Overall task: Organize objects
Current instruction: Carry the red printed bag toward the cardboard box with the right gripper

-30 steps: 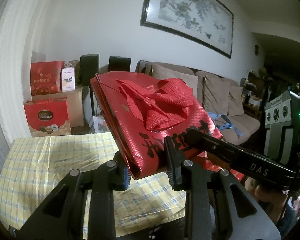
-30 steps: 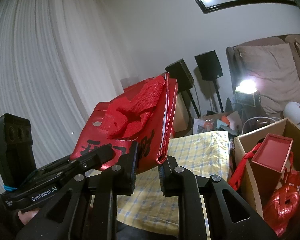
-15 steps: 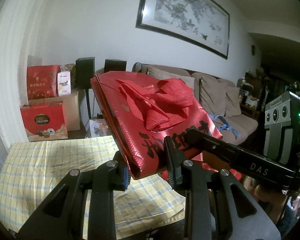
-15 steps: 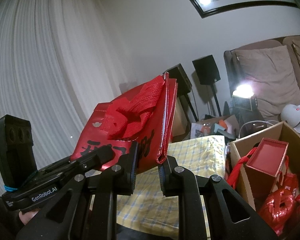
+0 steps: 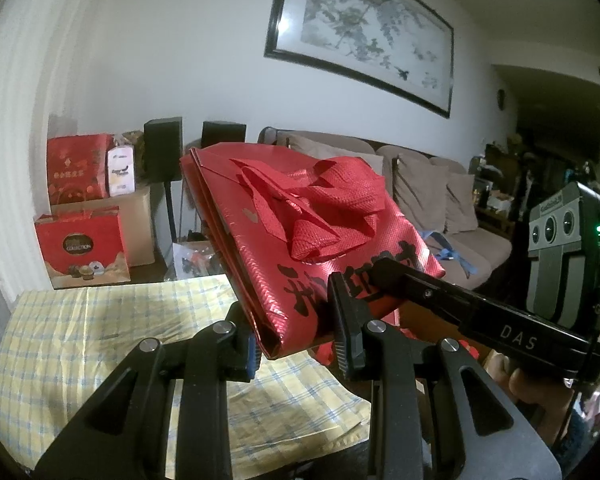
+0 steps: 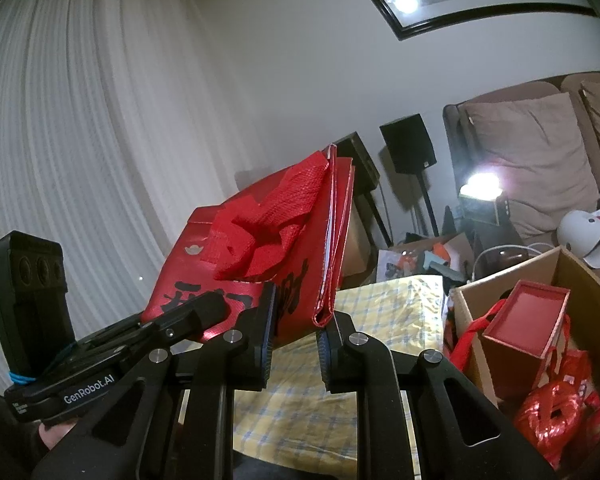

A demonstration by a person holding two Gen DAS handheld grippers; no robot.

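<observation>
- You have a folded red bag (image 5: 332,248) lifted off the checked tablecloth (image 5: 100,340), one corner of its lower edge in each tool.
- Your left gripper (image 5: 296,344) has the corner of the bag between its pads; its left-hand pad seems to touch the fold, but a gap shows beside the other pad, so you are cradling that corner more than squeezing it hard.
- Your right gripper (image 6: 294,340) stands narrow around the opposite corner; the bag's folded edge comes down between its pads, and it looks pinched there, though the contact itself is partly hidden.
- The bag lies flat and folded, tilted up away from you, its woven handles (image 5: 320,208) bunched loosely on top.
- Judged from this, you are mid-carry: the bag is picked up and not yet put away.
- The open cardboard box (image 6: 512,280) on your right, already holding a red gift box (image 6: 528,320) and a red foil ball (image 6: 548,412), looks the likely place for it.
- To get it there, swing both hands across together and keep the bag level, so the weakly held left corner does not slip.
- Lower it edge first into the free space beside the gift box, and let go only once it is supported.
</observation>
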